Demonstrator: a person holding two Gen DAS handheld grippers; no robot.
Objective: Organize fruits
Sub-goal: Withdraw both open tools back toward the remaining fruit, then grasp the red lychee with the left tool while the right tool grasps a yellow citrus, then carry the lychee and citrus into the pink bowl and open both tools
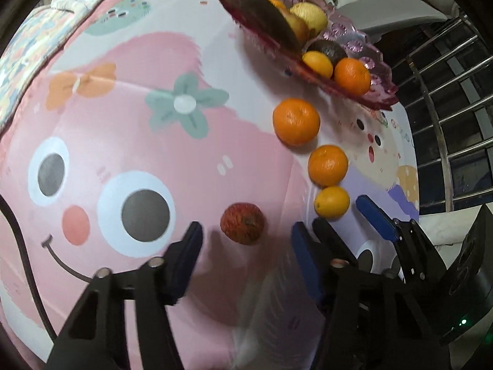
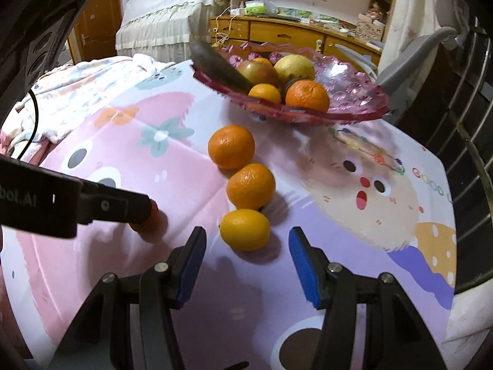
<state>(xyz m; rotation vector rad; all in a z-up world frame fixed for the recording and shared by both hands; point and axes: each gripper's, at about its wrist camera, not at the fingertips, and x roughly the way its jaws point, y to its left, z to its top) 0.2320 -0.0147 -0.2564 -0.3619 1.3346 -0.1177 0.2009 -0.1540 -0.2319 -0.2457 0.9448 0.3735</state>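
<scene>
Red apple (image 1: 242, 223) lies just ahead between the open left claw (image 1: 246, 240) jaws; the open right claw (image 2: 246, 246) likewise frames a lemon (image 2: 245, 229). Pickup looks underway: next, advance, close, carry to bowl (image 2: 354, 92).

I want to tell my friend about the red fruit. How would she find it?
Start at the pink bowl at the far side of the cloth. Three orange fruits run in a row from it toward the grippers. The red fruit lies alone beside that row, between the left gripper fingers, and it is the only red one.
</scene>
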